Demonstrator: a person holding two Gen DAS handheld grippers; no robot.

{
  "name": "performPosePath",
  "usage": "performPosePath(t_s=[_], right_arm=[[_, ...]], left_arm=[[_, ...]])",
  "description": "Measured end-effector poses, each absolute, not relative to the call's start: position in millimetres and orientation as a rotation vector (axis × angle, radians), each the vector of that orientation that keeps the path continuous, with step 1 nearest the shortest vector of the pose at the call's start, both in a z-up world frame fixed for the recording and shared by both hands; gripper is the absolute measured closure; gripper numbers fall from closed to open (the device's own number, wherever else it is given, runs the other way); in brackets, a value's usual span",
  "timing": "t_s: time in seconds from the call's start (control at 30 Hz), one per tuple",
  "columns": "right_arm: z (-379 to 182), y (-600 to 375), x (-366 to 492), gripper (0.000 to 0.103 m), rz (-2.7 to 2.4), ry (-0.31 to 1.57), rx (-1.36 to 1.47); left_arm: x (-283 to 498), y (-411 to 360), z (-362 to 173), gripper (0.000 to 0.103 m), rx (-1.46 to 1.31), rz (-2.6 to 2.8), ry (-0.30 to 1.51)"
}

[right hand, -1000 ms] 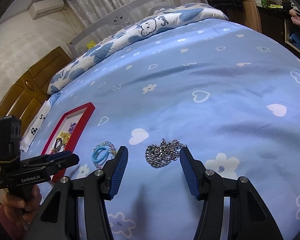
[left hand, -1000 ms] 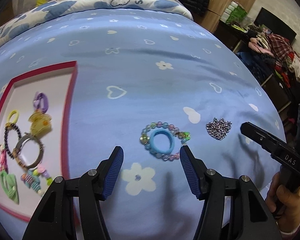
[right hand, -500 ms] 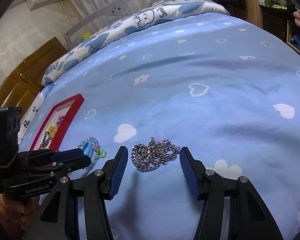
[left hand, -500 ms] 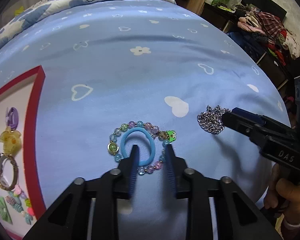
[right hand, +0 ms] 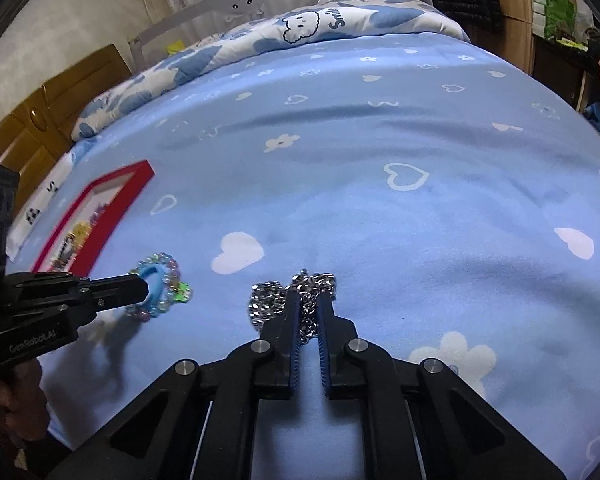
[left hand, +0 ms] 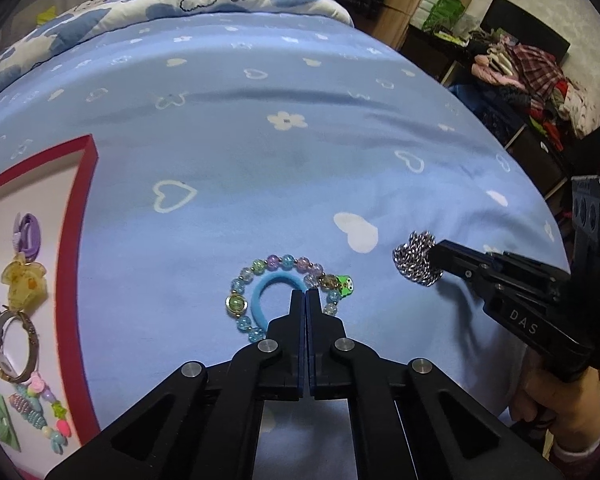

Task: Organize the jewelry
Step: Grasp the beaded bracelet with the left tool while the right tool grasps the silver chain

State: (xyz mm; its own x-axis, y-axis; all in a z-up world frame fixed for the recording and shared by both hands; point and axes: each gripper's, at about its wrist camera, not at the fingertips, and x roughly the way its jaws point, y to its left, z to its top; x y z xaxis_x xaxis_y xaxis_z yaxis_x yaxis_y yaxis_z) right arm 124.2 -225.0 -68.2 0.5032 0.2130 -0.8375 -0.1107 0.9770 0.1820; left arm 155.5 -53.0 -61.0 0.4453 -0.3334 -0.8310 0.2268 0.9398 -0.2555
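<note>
Two grasps stand at once on the blue bedsheet (left hand: 260,152), one per gripper. Left gripper (left hand: 305,296): jaws pressed together with no gap showing, pinched on the near arc of the blue hair tie (left hand: 262,294), which lies inside the beaded bracelet (left hand: 288,264); both rest flat on the sheet, directly at the fingertips. Right gripper (right hand: 310,300): jaws narrowed to a slim gap with links of the silver chain (right hand: 276,300) caught between the pads; most of the chain bunches just ahead and to the left of the tips, on the sheet. Red tray (left hand: 88,184) sits well to the left, already holding rings, clips and other beaded pieces. Risks, as judgement: the left pinch may catch a bead or the bracelet's cord along with the tie, so that lifting drags both together, or drops one partway to the tray; from the left wrist view I cannot tell whether the bracelet is under the pads, since the tips hide the near beads. The chain is held by only a few links, so its loose weight could slide through the pads on the lift, or trail and snag on the sheet. Soft bedding gives under pressure, so either pinch may also hold a fold of fabric.
</note>
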Motion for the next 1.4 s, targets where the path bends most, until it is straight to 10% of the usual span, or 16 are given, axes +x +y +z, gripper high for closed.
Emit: performPosePath(t_s=[0.63,1.4], right_arm=[[0,-210,117,0.096,0.278,0.869,0.184],[-16,-220,118,0.096,0.279,0.908,0.253]], left_arm=[[111,-3,-7,0.103,-0.191,-0.352,0.926],[183,-45,-78,0.085,0.015,-0.287,1.143]])
